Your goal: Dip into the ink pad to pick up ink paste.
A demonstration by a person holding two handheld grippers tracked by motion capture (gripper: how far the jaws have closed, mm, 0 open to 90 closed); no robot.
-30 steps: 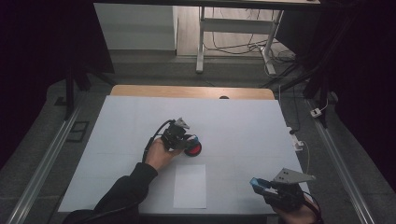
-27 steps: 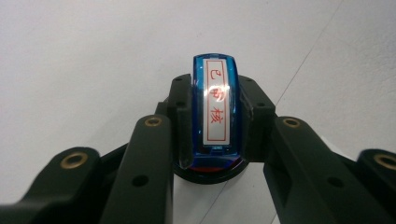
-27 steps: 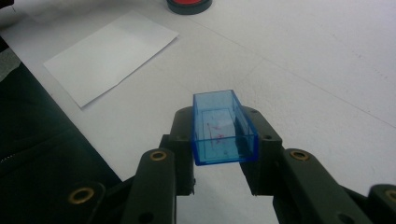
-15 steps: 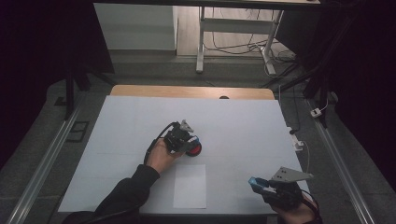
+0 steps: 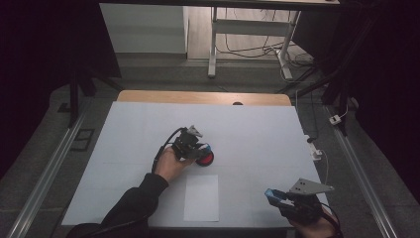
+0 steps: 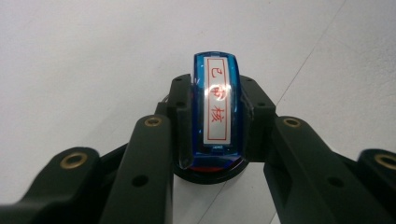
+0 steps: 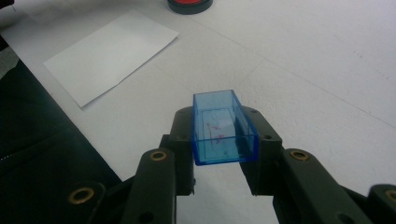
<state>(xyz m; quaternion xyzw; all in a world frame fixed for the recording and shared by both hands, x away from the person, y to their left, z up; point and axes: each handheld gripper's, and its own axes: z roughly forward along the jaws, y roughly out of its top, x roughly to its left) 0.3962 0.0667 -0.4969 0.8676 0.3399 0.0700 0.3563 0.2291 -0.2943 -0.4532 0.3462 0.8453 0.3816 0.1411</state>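
Observation:
My left gripper [image 5: 197, 147] is shut on a blue stamp [image 6: 215, 107] whose white label carries red characters. The stamp stands on a round red ink pad [image 5: 206, 159] in a black case, whose rim [image 6: 210, 173] peeks out under the stamp. Near the table's front right corner, my right gripper [image 5: 278, 197] is shut on a clear blue cap [image 7: 222, 128], held open side up above the table. A white sheet of paper [image 5: 201, 197] lies flat in front of the pad, and it also shows in the right gripper view as the sheet [image 7: 109, 53] ahead on the left.
The white table top [image 5: 257, 134] ends in a wooden strip [image 5: 203, 97] at the far side. A small white plug and cable [image 5: 317, 151] lie by the right edge. A dark sleeve [image 7: 37, 154] borders the near left of the right gripper view.
My left gripper has shifted slightly right with the stamp, onto the red pad. The right gripper has hardly moved.

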